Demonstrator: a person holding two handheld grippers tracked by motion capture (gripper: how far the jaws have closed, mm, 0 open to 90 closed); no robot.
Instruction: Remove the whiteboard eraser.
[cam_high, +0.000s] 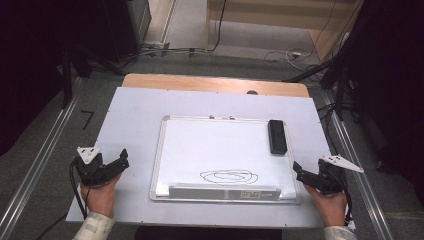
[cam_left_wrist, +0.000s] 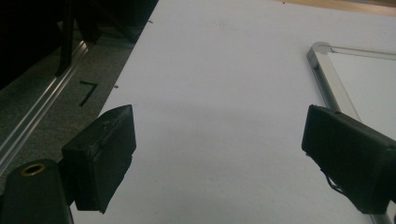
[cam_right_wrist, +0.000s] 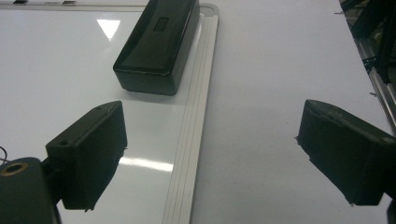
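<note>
— Eraser (cam_high: 277, 136) first: where does it lie?

— On the whiteboard (cam_high: 165, 150), in its far right corner, hard against the right frame. In the right gripper view the same black block (cam_right_wrist: 158, 44) rests flat on the white surface just inside the ribbed edge strip.

— Which way does it run?

— Its long axis runs near-to-far, parallel with the board's right edge, so its two long sides face left and right.

— And the tools?

— The right gripper (cam_high: 300, 171) sits off the board's near right corner, jaws spread wide and holding nothing. The left gripper (cam_high: 121, 159) is beyond the board's left edge, over the white table cover (cam_high: 135, 105), and its own view shows the jaws (cam_left_wrist: 219, 158) likewise parted and empty.

— So which hand is better placed?

— The right, I'd judge. The eraser lies ahead of it toward the far edge and slightly to its left; the left gripper is well apart, across the whole board.

— What's there to wipe?

— A looping black scribble (cam_high: 229, 176) near the board's near edge, just above the tray strip. My guess is a forward reach, jaws closing across the eraser's short width.
</note>
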